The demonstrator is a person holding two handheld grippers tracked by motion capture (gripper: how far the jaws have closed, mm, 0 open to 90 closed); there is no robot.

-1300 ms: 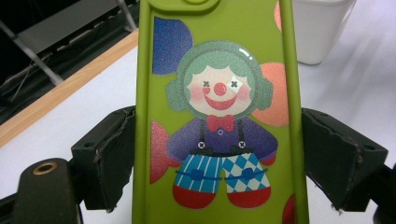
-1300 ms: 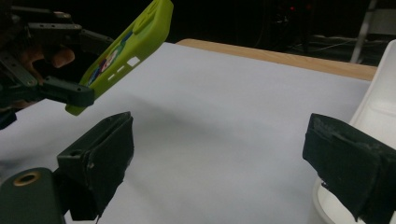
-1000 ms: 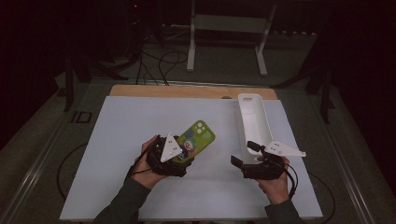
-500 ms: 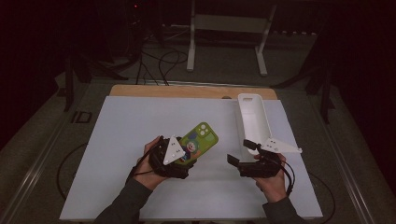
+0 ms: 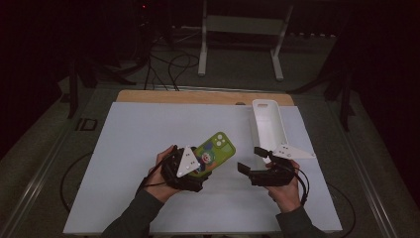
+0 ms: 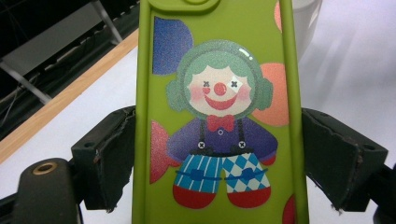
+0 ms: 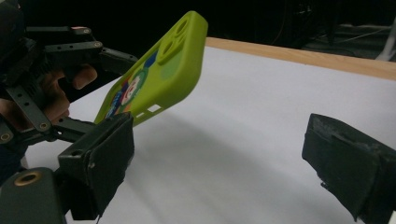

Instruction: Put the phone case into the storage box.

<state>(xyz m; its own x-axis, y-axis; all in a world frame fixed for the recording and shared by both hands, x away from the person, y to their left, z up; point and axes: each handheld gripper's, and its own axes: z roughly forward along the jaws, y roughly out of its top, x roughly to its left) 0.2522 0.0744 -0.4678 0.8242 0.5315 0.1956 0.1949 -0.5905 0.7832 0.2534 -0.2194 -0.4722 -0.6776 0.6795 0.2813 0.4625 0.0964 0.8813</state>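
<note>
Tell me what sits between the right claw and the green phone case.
Nothing: in the high view, bare white table separates the open right claw from the green phone case held by the left claw.

Two hand-held grippers, both built of black linkages: the left gripper [image 5: 198, 171] and right gripper [image 5: 250, 166] each carry a pale grey three-cornered plate dotted with small screws. Black cables loop back past each wrist. Blocky, rough-edged black jaw pads and a brass-ringed hole appear in both gripper views. The person wears dark grey long sleeves [image 5: 130, 217].
</note>
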